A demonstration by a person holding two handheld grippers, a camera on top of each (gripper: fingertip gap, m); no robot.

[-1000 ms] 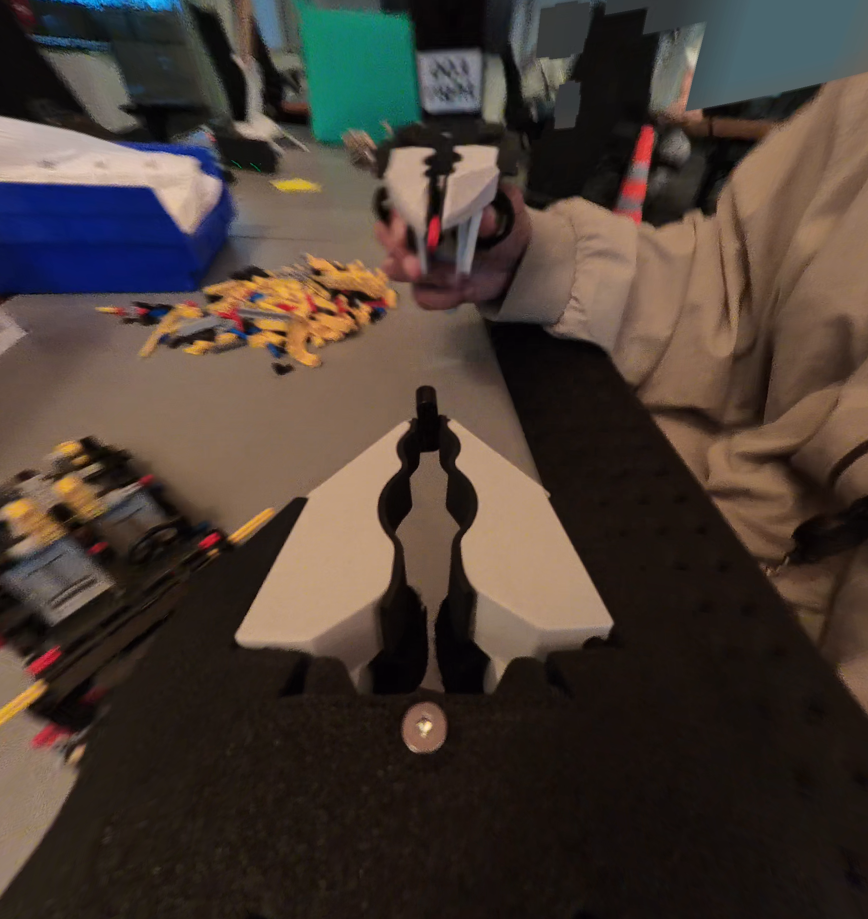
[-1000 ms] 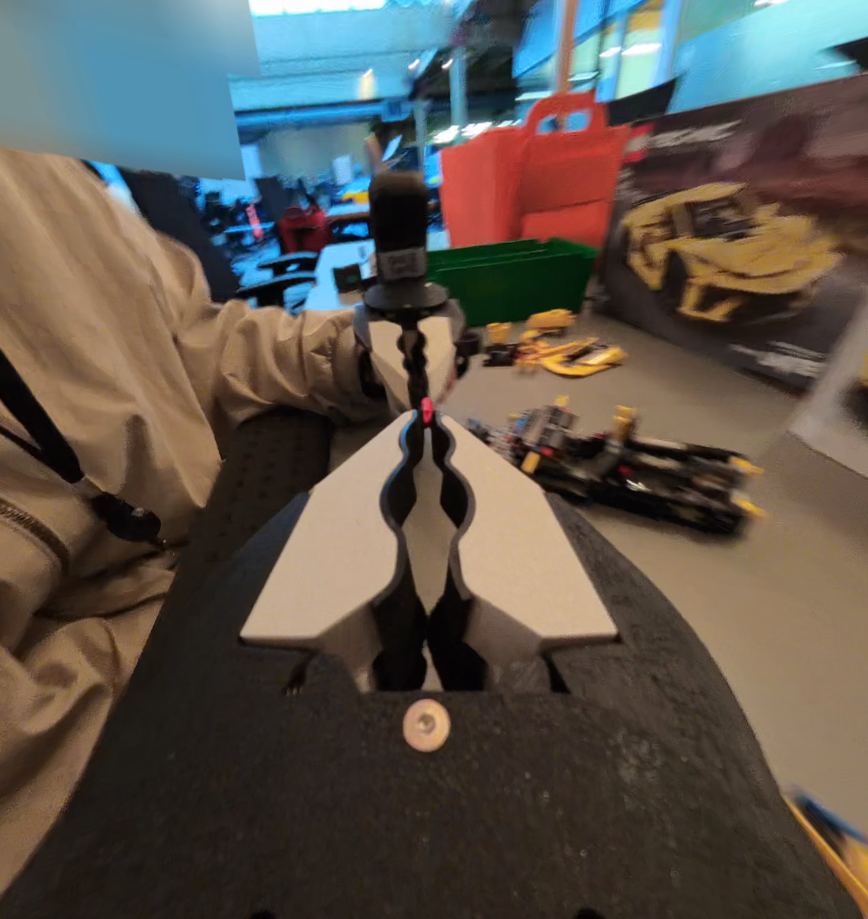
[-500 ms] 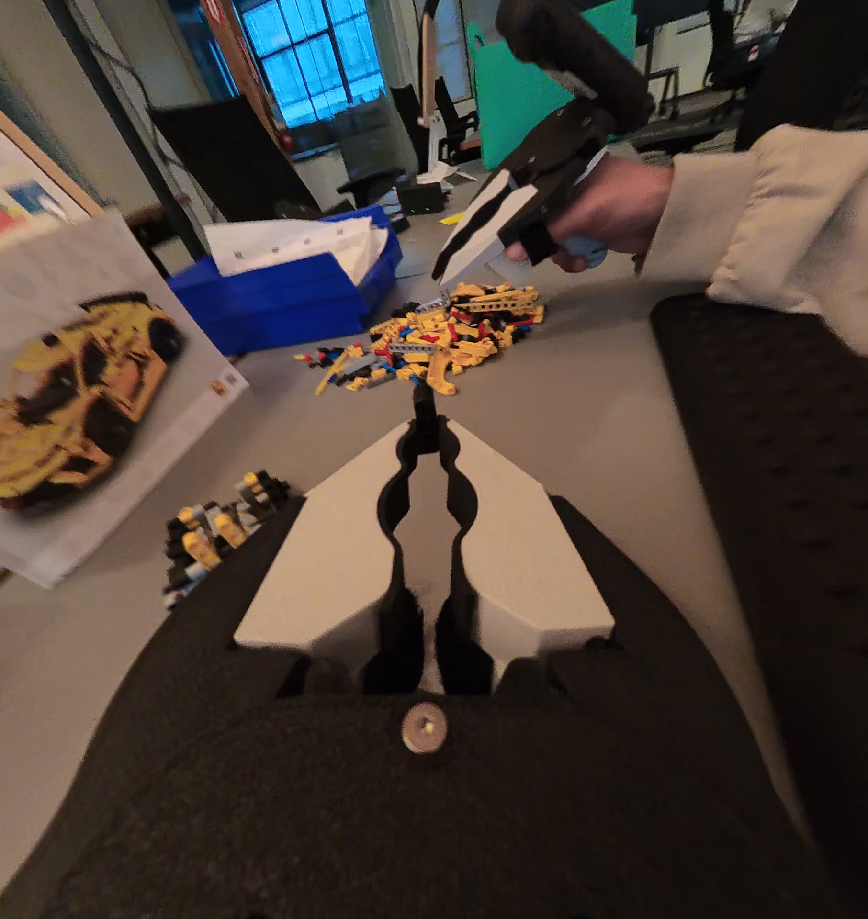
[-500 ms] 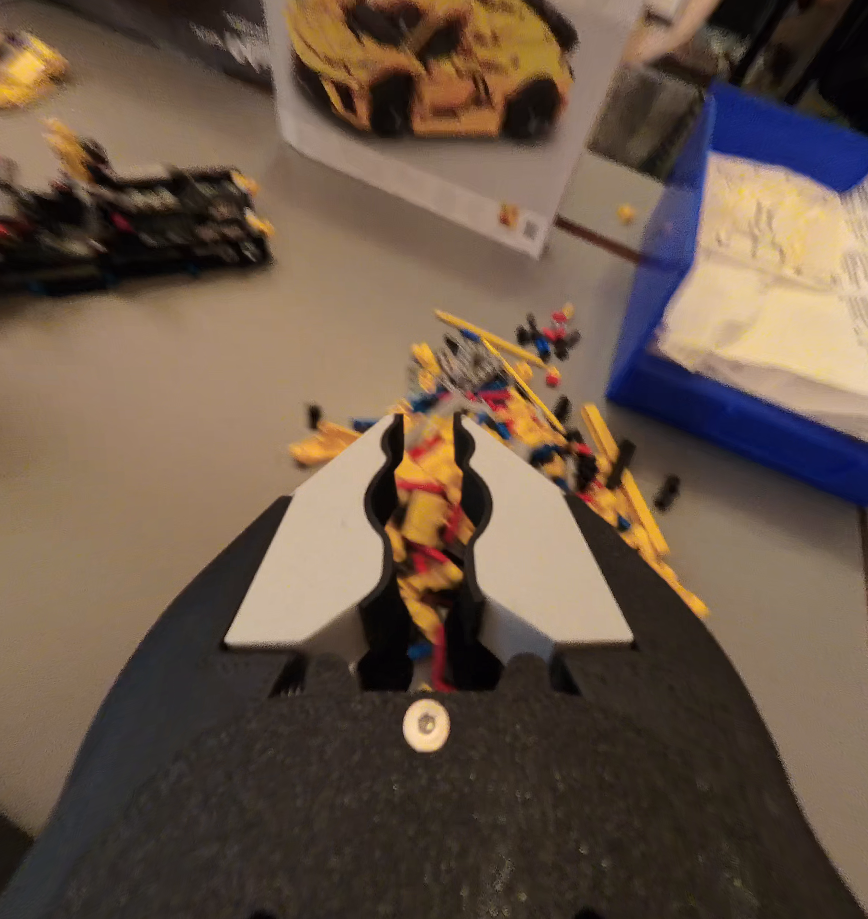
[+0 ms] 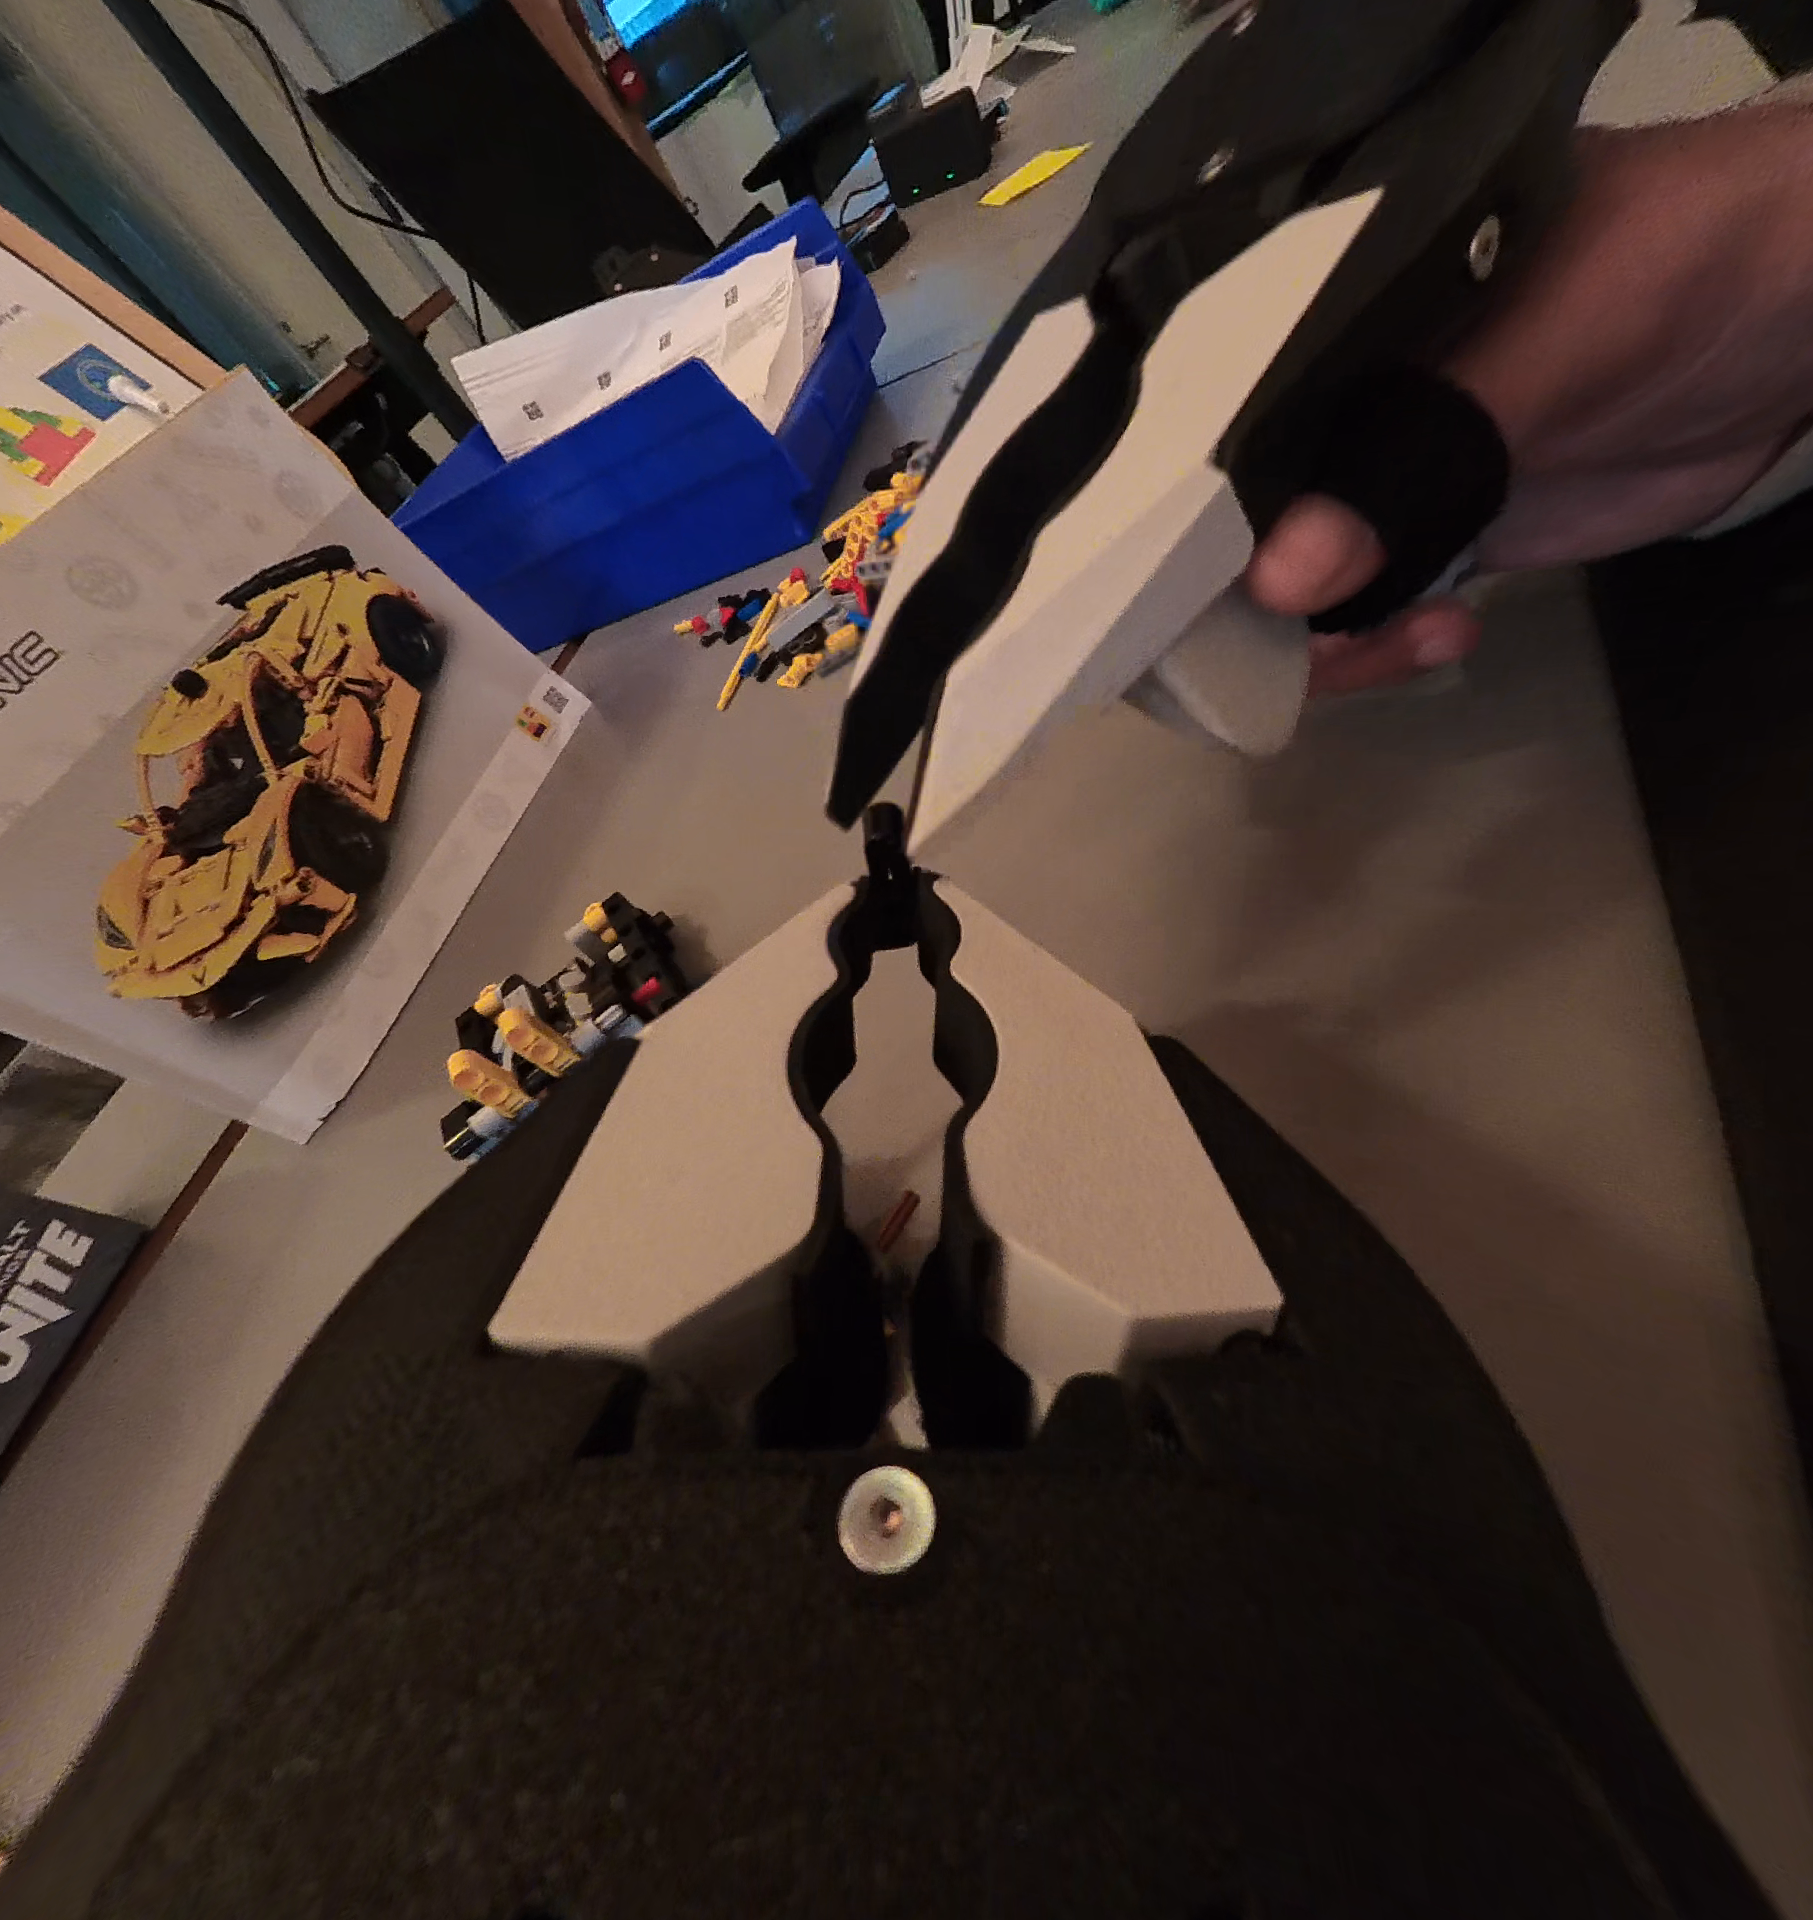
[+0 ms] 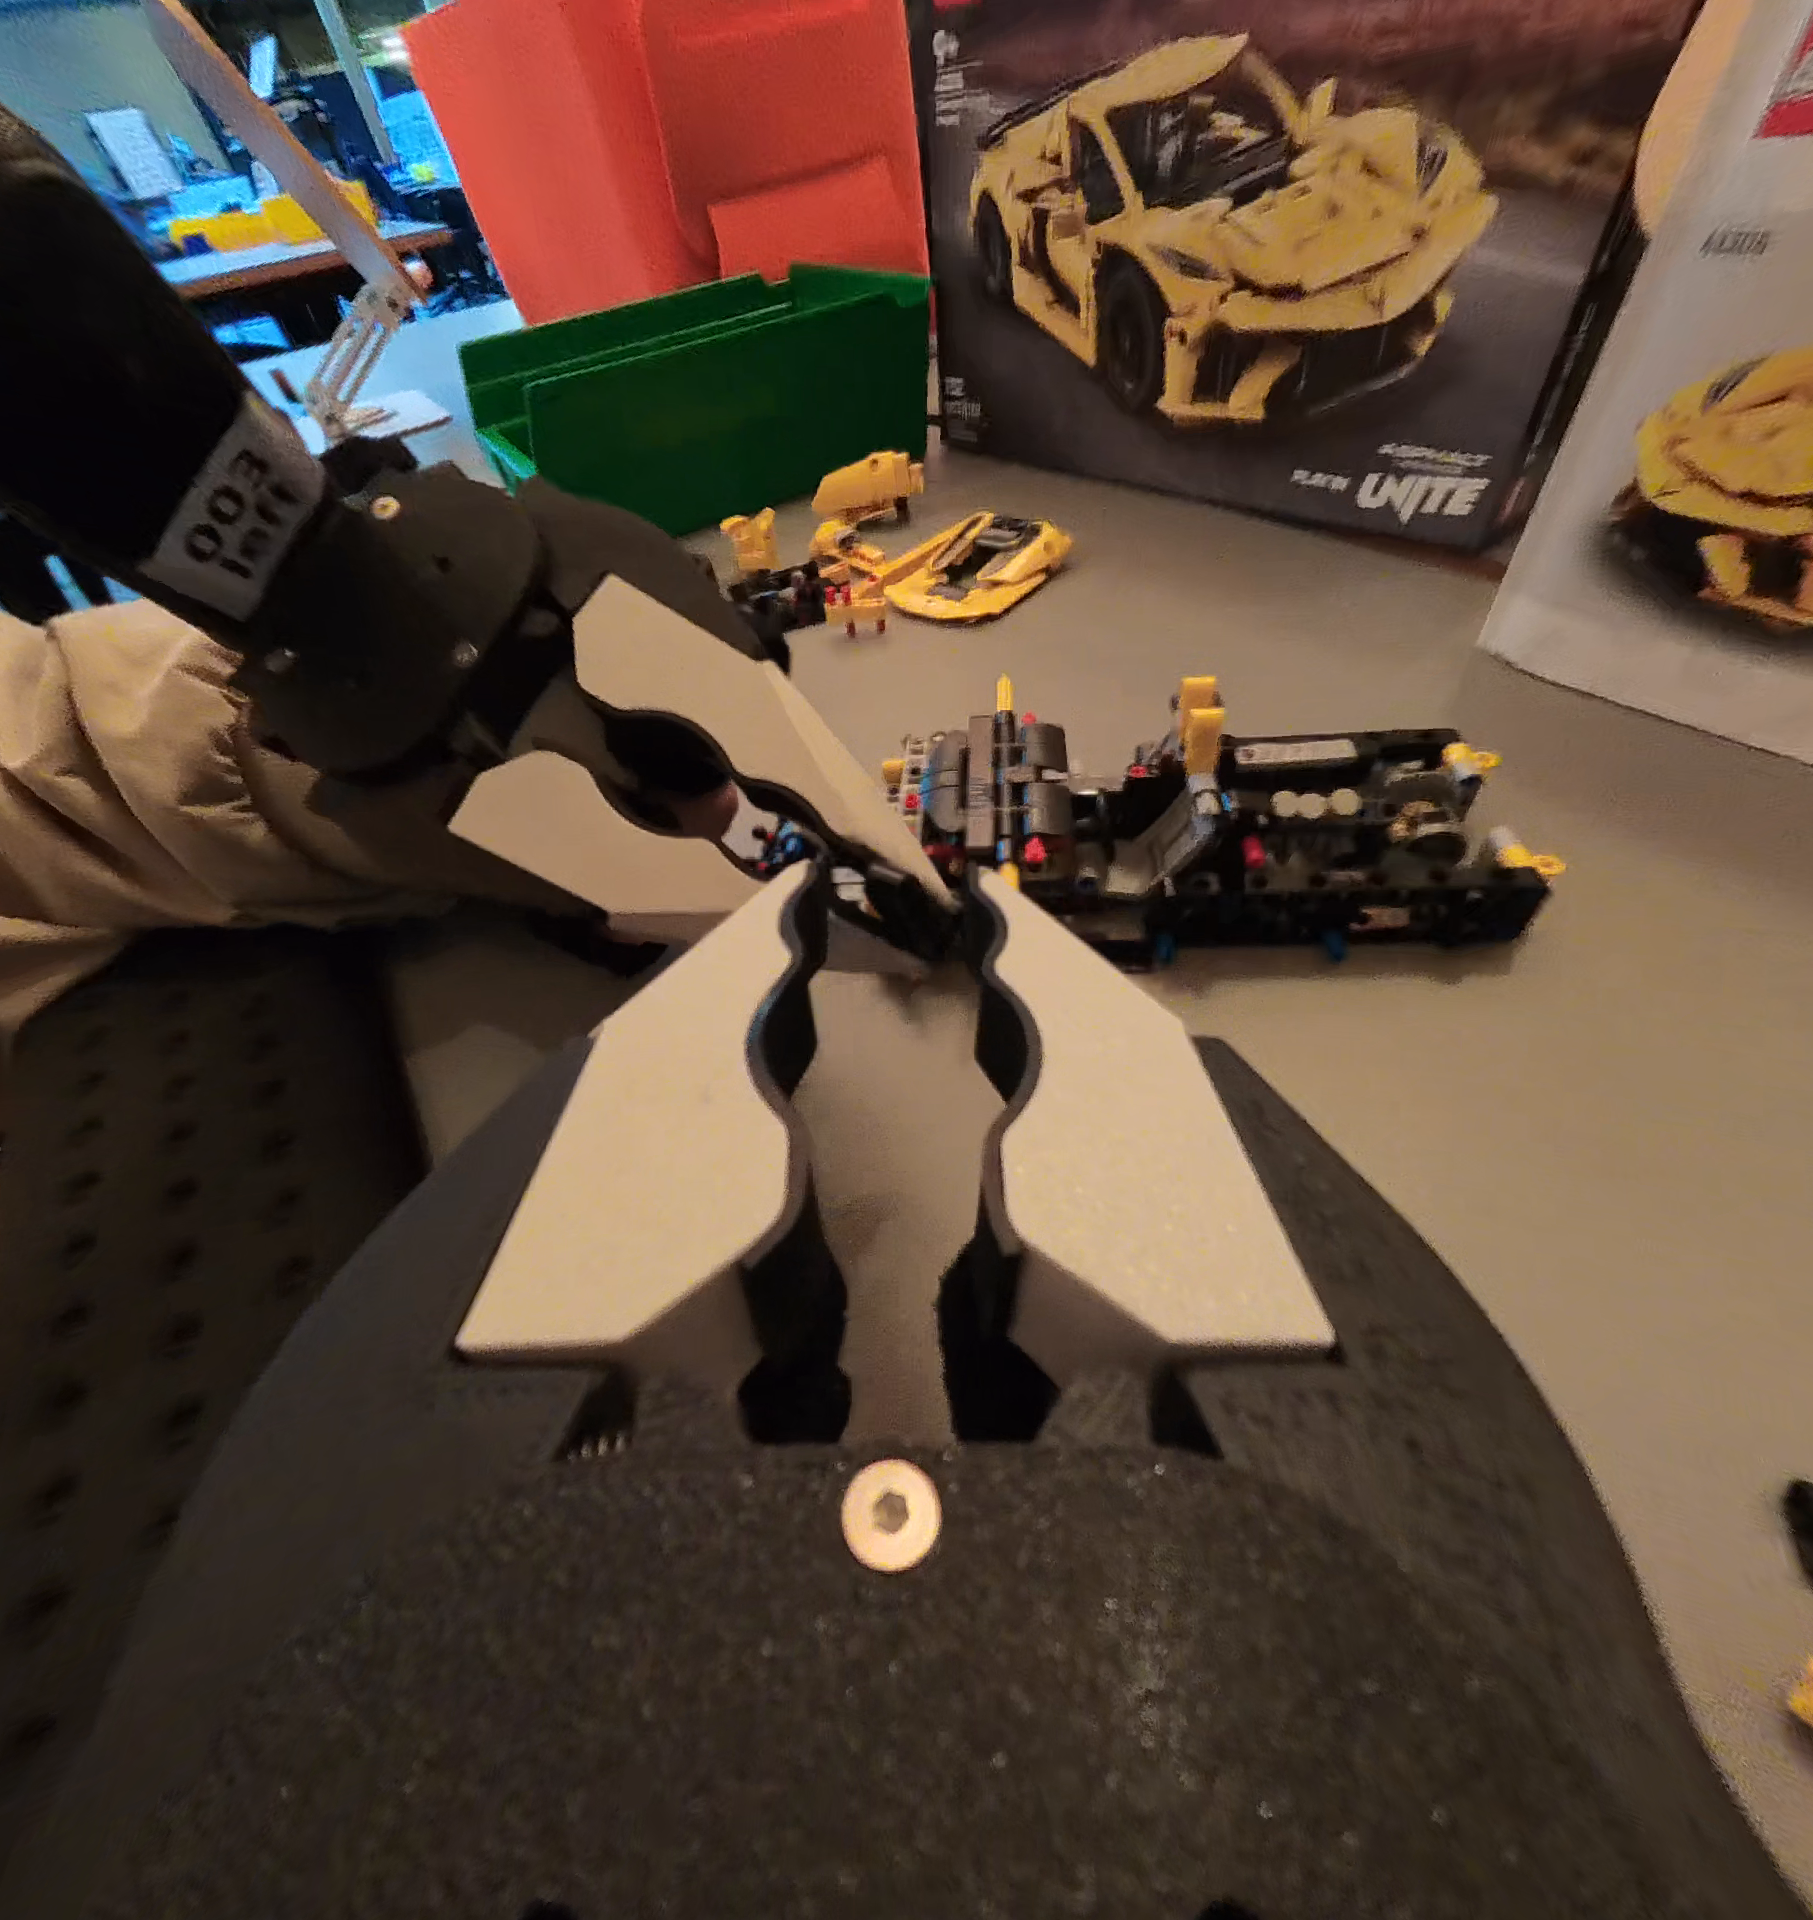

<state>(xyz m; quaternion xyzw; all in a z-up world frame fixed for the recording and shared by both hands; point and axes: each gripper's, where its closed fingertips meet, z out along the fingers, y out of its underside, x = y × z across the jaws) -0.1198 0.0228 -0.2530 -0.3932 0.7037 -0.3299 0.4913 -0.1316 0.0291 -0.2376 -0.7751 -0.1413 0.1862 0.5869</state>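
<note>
Black peg pinched in our left gripper (image 5: 886,902), tip to tip with our right gripper (image 6: 891,899).

Our left one is closed on the small black peg (image 5: 884,847); our right one stands open around it, not yet gripping. Beyond lie the half-built black car frame (image 6: 1224,821) and loose yellow pieces (image 5: 829,603) on the grey table (image 6: 1401,1091), so much building looks unfinished.

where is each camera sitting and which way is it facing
Left wrist view: rides on the left hand-held gripper, looking over a grey table toward a blue bin; a hand shows.
Right wrist view: rides on the right hand-held gripper, facing a black brick chassis and green bin; a beige sleeve shows.
Shared: both grippers, tips meeting at a small black pin.
</note>
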